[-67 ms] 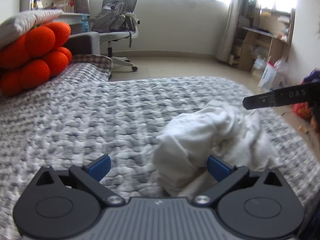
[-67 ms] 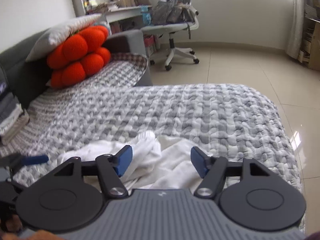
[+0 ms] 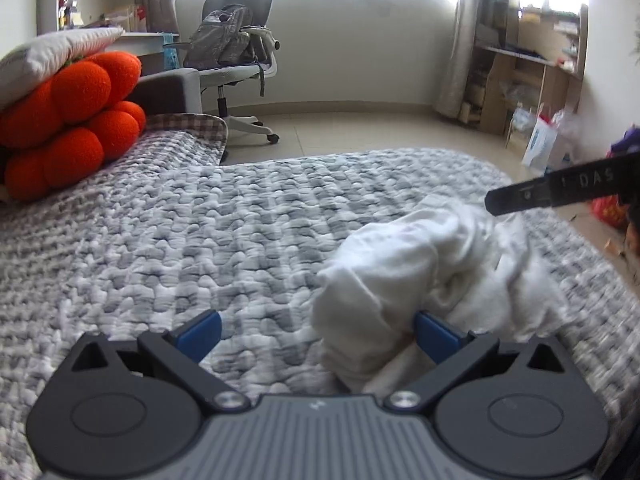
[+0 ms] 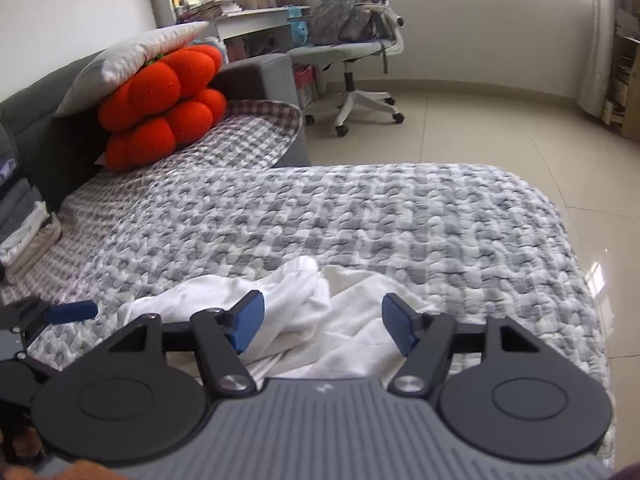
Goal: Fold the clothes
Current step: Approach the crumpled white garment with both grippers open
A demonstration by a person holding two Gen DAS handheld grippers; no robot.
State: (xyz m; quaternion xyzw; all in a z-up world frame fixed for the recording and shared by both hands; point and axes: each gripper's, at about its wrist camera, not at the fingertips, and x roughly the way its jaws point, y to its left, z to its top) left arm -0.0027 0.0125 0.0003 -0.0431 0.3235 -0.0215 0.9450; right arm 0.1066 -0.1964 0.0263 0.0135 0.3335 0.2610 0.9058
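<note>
left gripper: spread wide, white garment bunched against right pad, unpinched | right gripper: spread, same garment lying between and beyond pads | on grey quilt

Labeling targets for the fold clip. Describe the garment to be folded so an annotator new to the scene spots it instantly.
Start at the bed with the grey-and-white quilted cover. At its near end, just ahead of both open grippers, lies the crumpled white garment. It is the only loose, plain white heap on the cover, unlike the orange pumpkin cushion by the headboard and the stacked folded clothes at the far left.
</note>
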